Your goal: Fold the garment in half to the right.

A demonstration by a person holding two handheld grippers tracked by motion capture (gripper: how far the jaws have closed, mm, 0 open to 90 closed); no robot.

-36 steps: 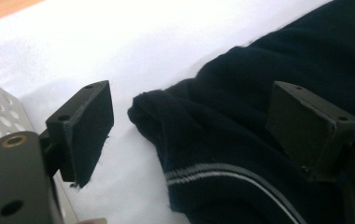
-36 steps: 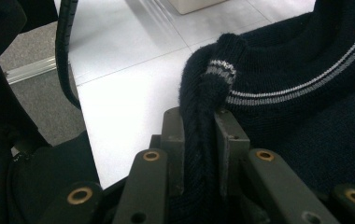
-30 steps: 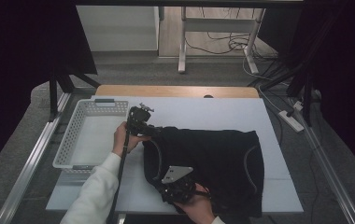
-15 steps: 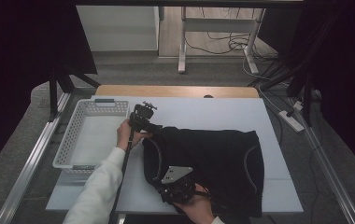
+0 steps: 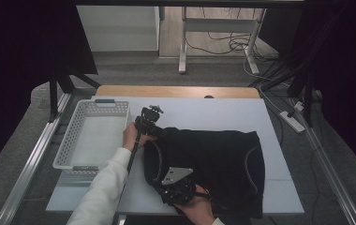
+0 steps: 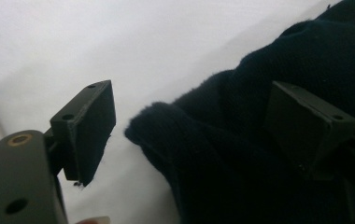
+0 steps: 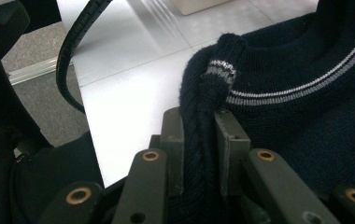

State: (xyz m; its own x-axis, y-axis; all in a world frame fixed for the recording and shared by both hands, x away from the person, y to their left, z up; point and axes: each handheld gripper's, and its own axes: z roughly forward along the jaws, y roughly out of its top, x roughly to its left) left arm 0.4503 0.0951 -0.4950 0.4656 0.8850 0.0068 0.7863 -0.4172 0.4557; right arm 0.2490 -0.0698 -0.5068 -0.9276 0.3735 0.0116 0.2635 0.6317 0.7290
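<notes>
A dark navy knitted sweater with grey-striped trim (image 5: pixel 213 164) lies spread across the lower centre of the white tabletop (image 5: pixel 223 117), right of a white perforated plastic basket (image 5: pixel 92 136). The right hand-held gripper (image 7: pixel 199 154), at the bottom centre of the high view, is clamped nearly closed on a ribbed edge of the sweater. The left hand-held gripper (image 6: pixel 189 126) stands wide open, a fold of the knit between its pads but unpinched. Since a second earlier, it has dropped toward the sweater's upper-left corner.

Grey floor (image 5: pixel 176 70), loose cables (image 5: pixel 223 44), dark curtains (image 5: pixel 21 42).
</notes>
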